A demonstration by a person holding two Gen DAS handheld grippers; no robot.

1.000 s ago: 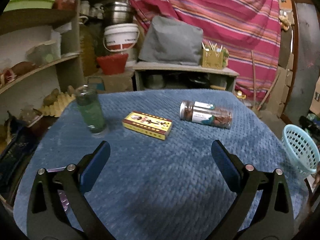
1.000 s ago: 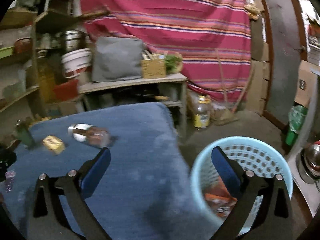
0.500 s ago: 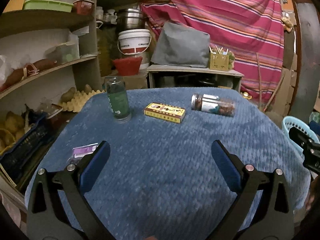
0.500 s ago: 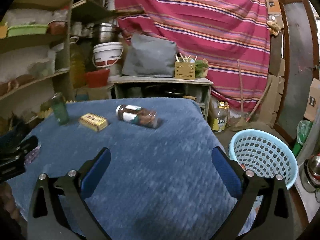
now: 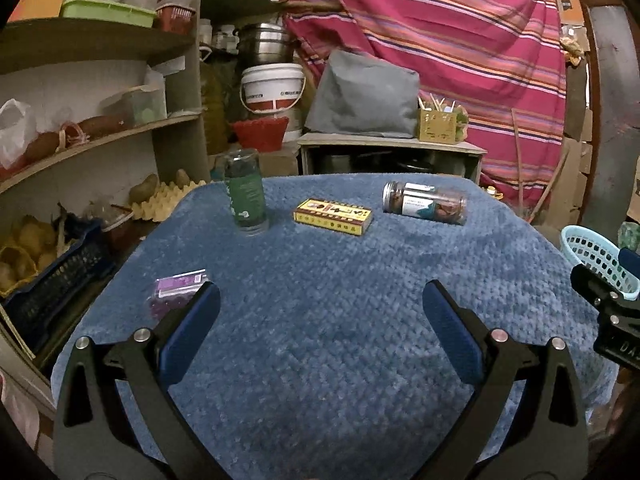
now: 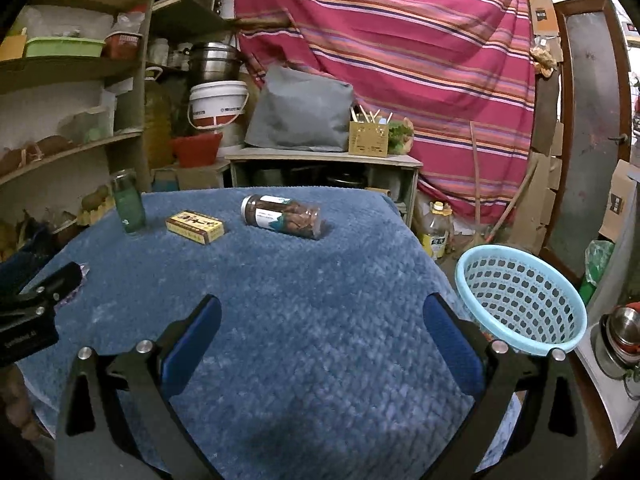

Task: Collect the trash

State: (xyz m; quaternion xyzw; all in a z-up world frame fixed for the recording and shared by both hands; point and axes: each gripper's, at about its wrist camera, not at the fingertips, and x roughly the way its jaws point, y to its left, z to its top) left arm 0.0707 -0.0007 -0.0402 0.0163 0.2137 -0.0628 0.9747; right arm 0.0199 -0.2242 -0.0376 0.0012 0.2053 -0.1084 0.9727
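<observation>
Both tongs wide open, empty: left gripper point(image 5: 320, 300), right gripper point(image 6: 320, 312), over blue cloth point(image 5: 340, 340). Purple packet point(image 5: 176, 290) at 10 o'clock, just beside left finger. Box point(image 5: 333, 216), lying jar point(image 5: 424, 203), upright bottle point(image 5: 245, 192) at 12. Basket point(image 6: 520, 300) off table edge, 3 o'clock. Risks: jar probably rolls if nudged; bottle could tip; flat packet may slip.

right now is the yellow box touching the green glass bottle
Apart. The left wrist view shows bare blue cloth between the flat yellow cardboard box and the upright green glass bottle.
</observation>
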